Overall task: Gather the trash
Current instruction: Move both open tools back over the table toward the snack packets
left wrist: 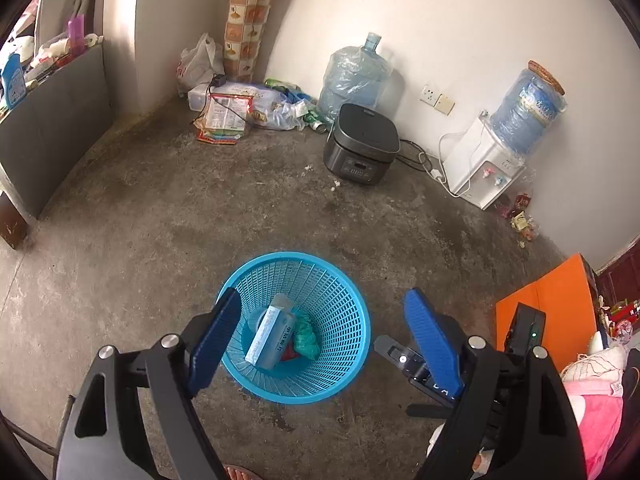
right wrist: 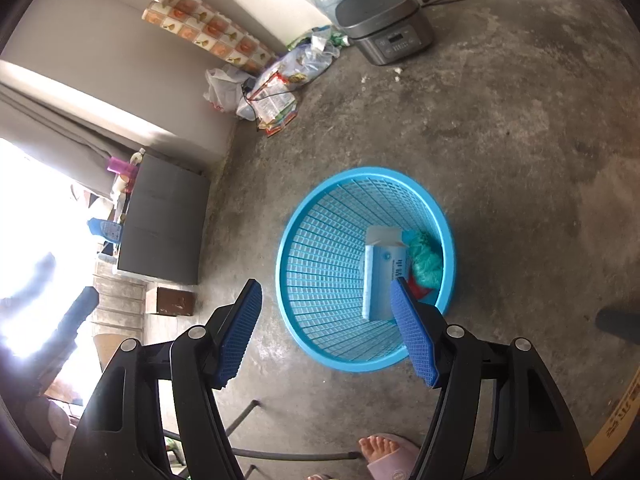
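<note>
Both tongs, the left tongs (left wrist: 320, 336) and the right tongs (right wrist: 326, 328), hang spread and empty over the blue mesh wastebasket (right wrist: 320, 280) on the concrete floor. Inside it a light-blue carton (right wrist: 382, 276) leans on the wall, long axis running up from the bottom toward the rim, beside a crumpled green bag (right wrist: 426, 260). Judged next: seek more litter, approaching with the jaws wide.

- The left gripper (left wrist: 320, 340) has black angular arms, each set with round silver screws.
- Its fingers (left wrist: 432, 340) carry blue ribbed pads.
- The right gripper (right wrist: 326, 332) matches: black frame, silver screws, blue gridded pads.
- The person wears a pink slipper (right wrist: 390, 462), toes showing.
</note>
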